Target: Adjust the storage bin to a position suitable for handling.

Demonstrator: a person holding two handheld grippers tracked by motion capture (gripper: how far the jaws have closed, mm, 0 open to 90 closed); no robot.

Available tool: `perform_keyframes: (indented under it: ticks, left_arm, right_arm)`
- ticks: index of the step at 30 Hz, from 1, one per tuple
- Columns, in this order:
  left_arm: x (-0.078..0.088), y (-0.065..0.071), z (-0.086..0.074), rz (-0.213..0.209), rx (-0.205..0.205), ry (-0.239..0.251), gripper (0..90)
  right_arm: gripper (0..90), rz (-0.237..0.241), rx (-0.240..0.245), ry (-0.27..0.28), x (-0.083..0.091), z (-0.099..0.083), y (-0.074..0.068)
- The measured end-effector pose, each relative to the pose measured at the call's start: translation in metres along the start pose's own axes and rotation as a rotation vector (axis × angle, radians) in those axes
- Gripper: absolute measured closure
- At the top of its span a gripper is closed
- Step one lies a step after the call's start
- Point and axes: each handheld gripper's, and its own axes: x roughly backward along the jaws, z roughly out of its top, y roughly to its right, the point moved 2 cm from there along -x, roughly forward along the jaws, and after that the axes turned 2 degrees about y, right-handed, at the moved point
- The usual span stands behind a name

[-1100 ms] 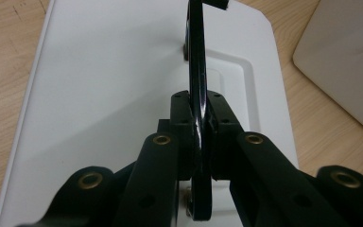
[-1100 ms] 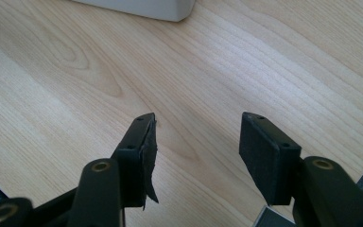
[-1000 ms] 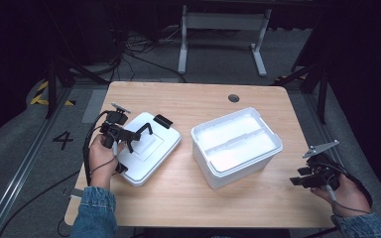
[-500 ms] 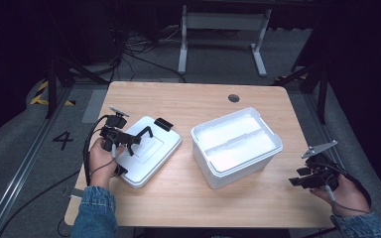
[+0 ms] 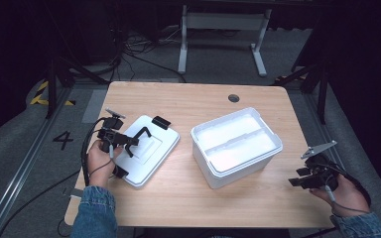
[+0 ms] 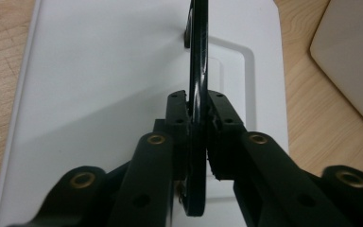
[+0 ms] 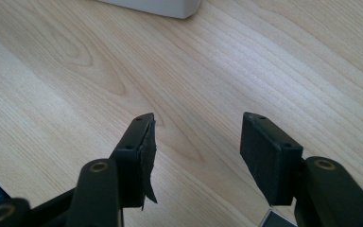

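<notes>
Your left gripper (image 5: 129, 140) is pinching the thin black handle (image 6: 198, 85) of the white lid (image 5: 146, 148), its jaws having just been easing apart with the handle between them. The lid is lying flat near the table's (image 5: 188, 201) left edge, well apart from the open white box (image 5: 235, 146). Your right gripper (image 5: 300, 181) is hovering at the near right corner, jaws spread with nothing between them.

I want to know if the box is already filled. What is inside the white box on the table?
The white box stands open; inside show only white walls and a ridge across the middle. No item is visible. Its near wall hides part of the floor.
</notes>
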Motion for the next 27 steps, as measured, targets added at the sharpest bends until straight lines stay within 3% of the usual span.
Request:
perform_keyframes:
  ticks: [6, 9, 12, 21, 27]
  left_arm:
    - [0.008, -0.006, -0.002, 0.045, 0.038, 0.037, 63.8]
    - [0.015, -0.003, -0.001, 0.083, 0.028, 0.062, 53.2]
    - [0.025, 0.005, 0.001, 0.088, -0.001, 0.082, 47.6]
    - [0.057, 0.057, -0.001, 0.106, -0.127, 0.113, 45.2]
    - [0.064, 0.087, -0.007, 0.076, -0.171, 0.117, 44.9]
  right_arm:
    - [45.9, 0.0, -0.001, -0.001, 0.0, 0.0, 0.0]
    - [46.0, 0.0, 0.001, -0.002, -0.001, 0.0, 0.0]
    - [45.9, -0.002, 0.007, -0.003, -0.001, 0.001, 0.001]
    - [45.9, 0.005, 0.024, 0.005, -0.005, 0.014, 0.004]
    - [46.1, 0.005, 0.039, 0.013, -0.008, 0.023, 0.006]
